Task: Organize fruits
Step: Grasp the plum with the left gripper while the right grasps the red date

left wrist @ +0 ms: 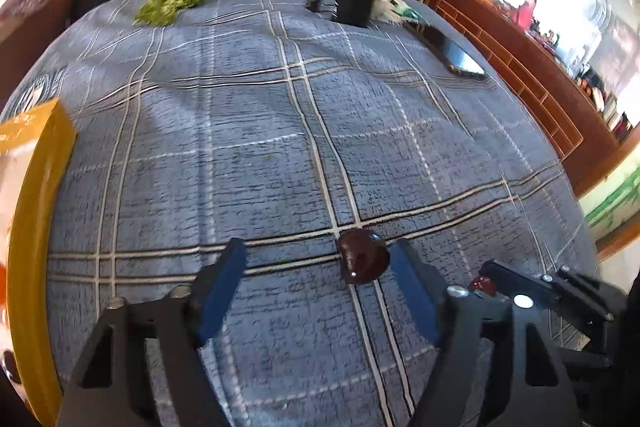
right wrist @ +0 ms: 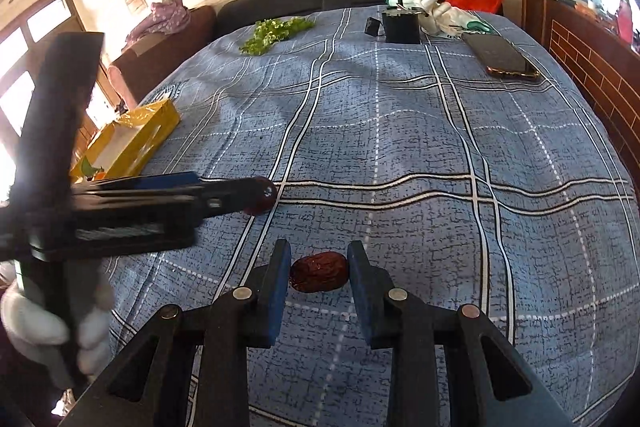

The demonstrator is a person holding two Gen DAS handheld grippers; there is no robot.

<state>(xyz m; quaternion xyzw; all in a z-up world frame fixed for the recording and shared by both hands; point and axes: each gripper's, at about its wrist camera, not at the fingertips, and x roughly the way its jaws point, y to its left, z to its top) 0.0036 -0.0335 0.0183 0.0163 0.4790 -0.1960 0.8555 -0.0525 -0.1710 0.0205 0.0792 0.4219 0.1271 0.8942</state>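
On the blue plaid bedspread (right wrist: 400,155), the right gripper (right wrist: 319,273) pinches a wrinkled red date (right wrist: 318,277); the left gripper (left wrist: 316,267) gapes around another date (left wrist: 363,256), likely nudging it sideways off-centre

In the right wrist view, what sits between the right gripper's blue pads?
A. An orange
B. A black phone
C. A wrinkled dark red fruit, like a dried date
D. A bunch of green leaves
C: the right gripper has its blue pads closed on either end of a wrinkled dark red fruit lying on the blue plaid cloth.
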